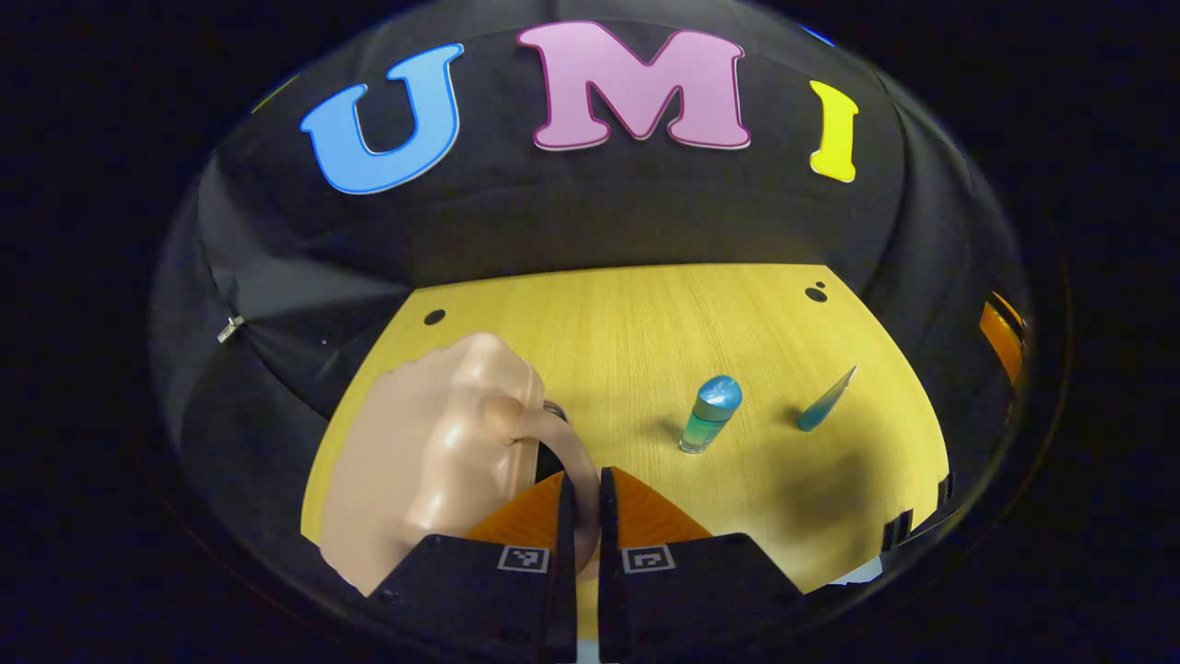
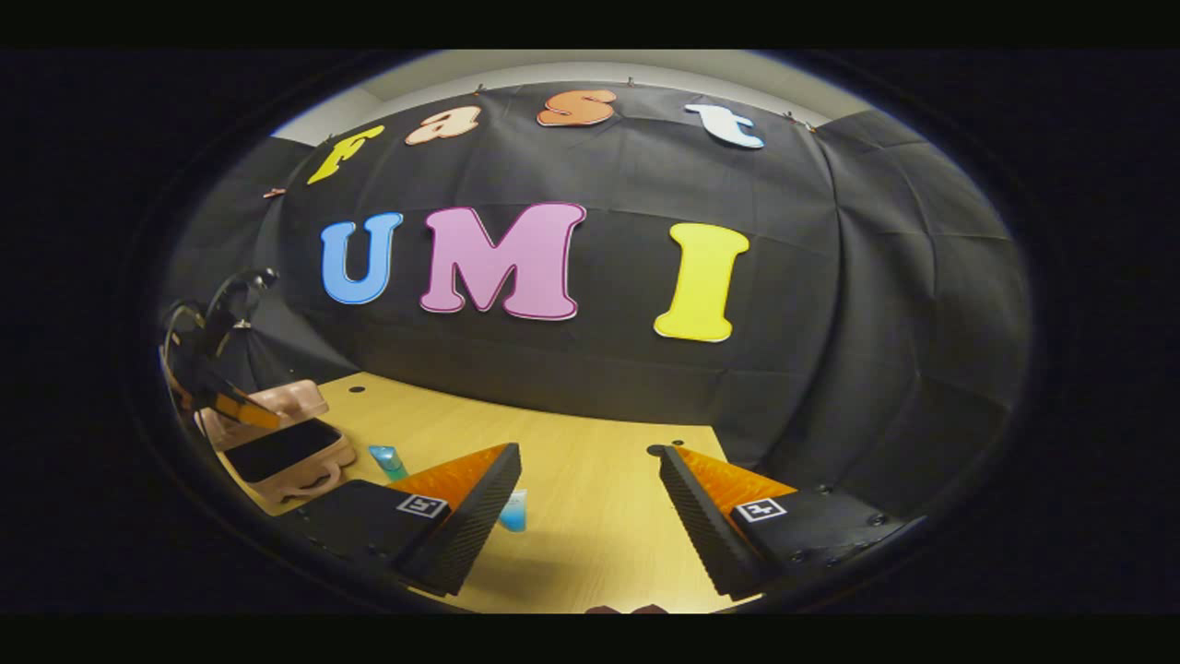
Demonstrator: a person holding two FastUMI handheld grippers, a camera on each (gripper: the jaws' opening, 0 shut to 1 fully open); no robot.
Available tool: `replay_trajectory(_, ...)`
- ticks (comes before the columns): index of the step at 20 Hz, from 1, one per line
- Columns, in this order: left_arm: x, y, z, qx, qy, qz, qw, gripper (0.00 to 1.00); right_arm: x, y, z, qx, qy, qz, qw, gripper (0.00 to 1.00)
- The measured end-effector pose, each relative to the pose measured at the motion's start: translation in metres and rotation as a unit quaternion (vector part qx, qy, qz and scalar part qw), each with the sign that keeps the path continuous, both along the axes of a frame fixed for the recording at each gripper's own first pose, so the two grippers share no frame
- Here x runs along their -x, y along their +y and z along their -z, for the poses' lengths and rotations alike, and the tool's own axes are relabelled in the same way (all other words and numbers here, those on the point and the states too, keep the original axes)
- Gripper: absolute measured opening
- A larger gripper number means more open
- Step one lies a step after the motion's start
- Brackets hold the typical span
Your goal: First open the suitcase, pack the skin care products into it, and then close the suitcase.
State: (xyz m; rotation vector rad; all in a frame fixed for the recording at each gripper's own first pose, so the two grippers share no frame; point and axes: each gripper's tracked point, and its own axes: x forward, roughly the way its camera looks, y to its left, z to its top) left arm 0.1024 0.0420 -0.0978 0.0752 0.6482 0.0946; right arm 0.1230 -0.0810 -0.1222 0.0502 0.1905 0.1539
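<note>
Your left hand-held gripper (image 1: 582, 516) pinches the suitcase (image 1: 433, 452) handle (image 1: 562, 443); lift the lid steadily. Right hand-held gripper (image 2: 590, 507) wide, idle.

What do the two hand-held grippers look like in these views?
Both hand-held grippers, left and right, have black bodies, each finger block carrying a small square black-and-white marker. The fingers are orange wedges; the right's inner pads are black and ribbed.
</note>
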Motion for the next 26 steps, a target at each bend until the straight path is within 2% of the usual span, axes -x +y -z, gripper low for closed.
replay_trajectory(3,0.014,0.052,-0.059,-0.008,-0.039,-0.031,0.999,0.14,-0.007,0.014,0.000,-0.007,0.003,-0.019,1.000,0.96)
replay_trajectory(6,0.029,0.119,-0.103,-0.040,-0.076,-0.039,0.996,0.12,-0.007,0.029,-0.005,-0.012,0.010,-0.010,1.000,0.96)
replay_trajectory(8,0.038,0.167,-0.114,-0.055,-0.086,-0.048,0.994,0.12,-0.004,0.042,-0.017,-0.021,0.000,0.006,1.000,0.96)
replay_trajectory(12,0.045,0.257,-0.124,-0.024,-0.116,-0.056,0.991,0.11,0.005,0.073,-0.035,-0.016,-0.007,0.042,0.999,0.96)
replay_trajectory(16,0.035,0.365,-0.095,-0.034,-0.121,-0.037,0.991,0.11,0.010,0.105,-0.051,-0.004,-0.007,0.063,0.998,0.96)
replay_trajectory(19,0.023,0.447,-0.047,-0.017,-0.092,-0.070,0.993,0.11,0.018,0.122,-0.061,0.008,-0.006,0.087,0.996,0.96)
replay_trajectory(22,0.010,0.496,0.009,0.019,-0.063,-0.101,0.993,0.11,0.023,0.138,-0.063,0.031,0.006,0.090,0.995,0.97)
replay_trajectory(26,0.001,0.532,0.084,0.033,-0.013,-0.110,0.993,0.11,0.025,0.144,-0.068,0.037,0.020,0.102,0.994,0.96)
